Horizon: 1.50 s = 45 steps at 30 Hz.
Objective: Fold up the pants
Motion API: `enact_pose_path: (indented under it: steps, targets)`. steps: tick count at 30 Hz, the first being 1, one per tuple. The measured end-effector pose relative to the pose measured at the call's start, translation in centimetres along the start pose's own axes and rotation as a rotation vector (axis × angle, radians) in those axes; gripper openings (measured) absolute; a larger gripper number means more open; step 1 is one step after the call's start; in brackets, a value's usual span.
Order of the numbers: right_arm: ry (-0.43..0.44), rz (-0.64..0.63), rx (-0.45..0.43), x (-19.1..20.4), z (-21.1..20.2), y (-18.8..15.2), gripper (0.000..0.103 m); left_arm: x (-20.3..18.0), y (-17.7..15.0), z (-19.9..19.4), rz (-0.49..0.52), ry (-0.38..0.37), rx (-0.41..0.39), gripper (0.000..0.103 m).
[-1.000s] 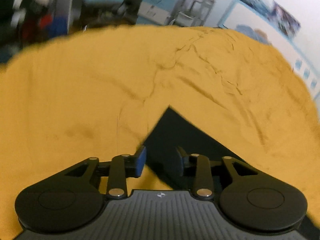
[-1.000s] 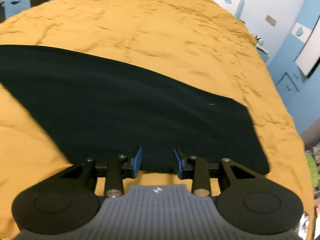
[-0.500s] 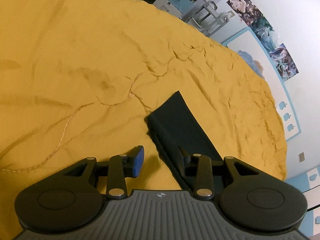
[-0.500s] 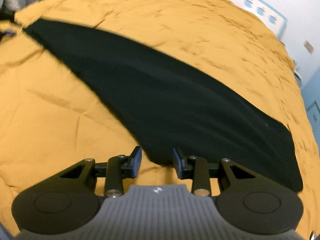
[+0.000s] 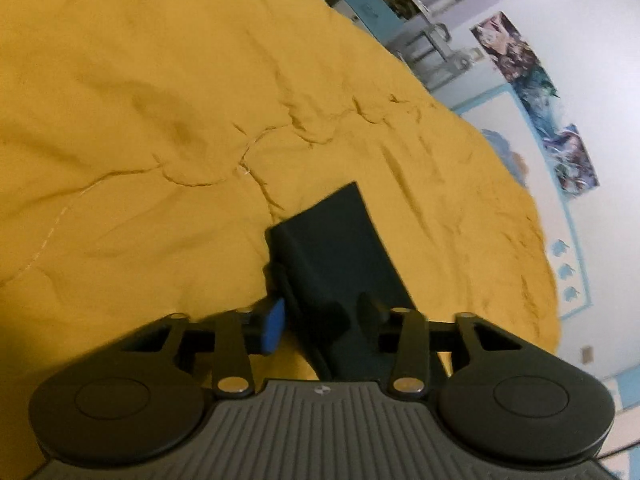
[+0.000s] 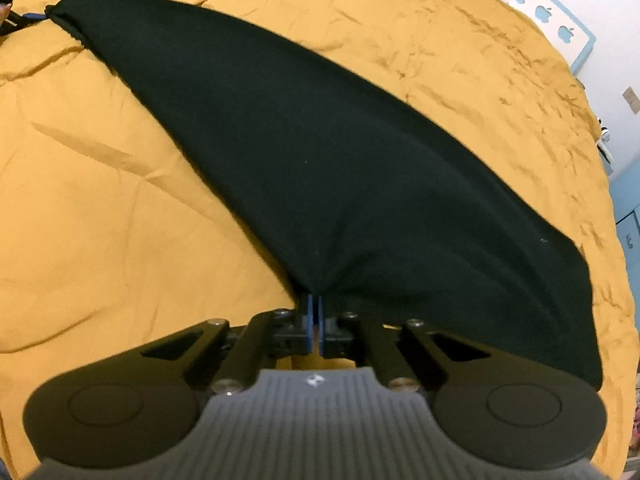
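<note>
A wrinkled mustard-yellow bedspread fills most of my view. Beyond it I see posters on a white wall and apple stickers.

Dim warm light, fisheye-warped, softly blurred edges

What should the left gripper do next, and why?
Probably close the left gripper on the pants. Its jaws stand open around the end of the dark fabric, while the right gripper is shut on the other edge, so the pants are held on one side only.
</note>
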State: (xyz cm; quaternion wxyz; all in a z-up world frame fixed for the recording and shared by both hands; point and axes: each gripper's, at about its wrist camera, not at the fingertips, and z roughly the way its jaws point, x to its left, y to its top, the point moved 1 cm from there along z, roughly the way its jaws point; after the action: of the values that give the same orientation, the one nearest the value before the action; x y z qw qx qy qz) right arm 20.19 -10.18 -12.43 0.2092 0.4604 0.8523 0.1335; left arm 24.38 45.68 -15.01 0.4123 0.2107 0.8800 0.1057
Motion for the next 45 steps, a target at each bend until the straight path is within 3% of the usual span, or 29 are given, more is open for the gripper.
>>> enact_pose_path:
  steps: [2, 3, 5, 6, 7, 11, 16, 20, 25, 29, 36, 41, 45]
  targets:
    - [0.008, 0.0, -0.001, -0.1, 0.0, 0.0, 0.001, -0.1, -0.1, 0.3, 0.004, 0.03, -0.027, 0.006]
    - [0.011, 0.004, -0.007, -0.3, -0.2, 0.0, 0.003, -0.3, -0.1, 0.2, 0.022, 0.05, -0.048, 0.005]
    - [0.025, 0.023, -0.025, -1.0, -0.6, -0.1, 0.017, -0.9, -0.5, -0.5, 0.041, 0.043, -0.092, 0.004]
    - [0.032, 0.042, -0.044, -1.4, -1.2, -0.2, 0.032, -1.8, -0.7, -1.2, 0.068, 0.037, -0.122, 0.004]
    - [0.041, 0.068, -0.067, -2.0, -1.6, -0.2, 0.04, -2.8, -1.0, -2.0, 0.107, 0.025, -0.153, 0.004]
    - [0.046, 0.166, -0.107, -4.8, -2.5, -0.3, 0.043, -9.5, -3.2, -5.7, 0.319, -0.02, -0.242, 0.003]
    - [0.067, 0.316, -0.119, -8.9, -2.7, -2.0, 0.045, -19.6, -8.5, -9.7, 0.577, -0.088, -0.321, 0.003]
    - [0.091, 0.411, -0.115, -12.0, -2.5, -3.7, 0.047, -27.6, -14.8, -11.2, 0.799, -0.123, -0.317, 0.004]
    - [0.136, 0.504, -0.15, -14.9, -2.8, -5.8, 0.049, -34.8, -23.2, -10.5, 1.019, -0.082, -0.304, 0.004]
    - [0.169, 0.534, -0.176, -16.3, -2.9, -7.2, 0.049, -37.6, -30.8, -8.4, 1.167, -0.07, -0.248, 0.004]
    - [0.213, 0.607, -0.202, -17.8, -3.0, -9.7, 0.049, -33.7, -44.4, -4.2, 1.456, -0.039, -0.091, 0.004]
    - [0.252, 0.612, -0.201, -17.7, -2.7, -10.7, 0.049, -29.0, -49.0, -2.2, 1.536, 0.023, 0.088, 0.004]
    - [0.279, 0.611, -0.206, -17.3, -2.5, -10.8, 0.049, -27.0, -49.4, -2.2, 1.471, 0.037, 0.249, 0.006]
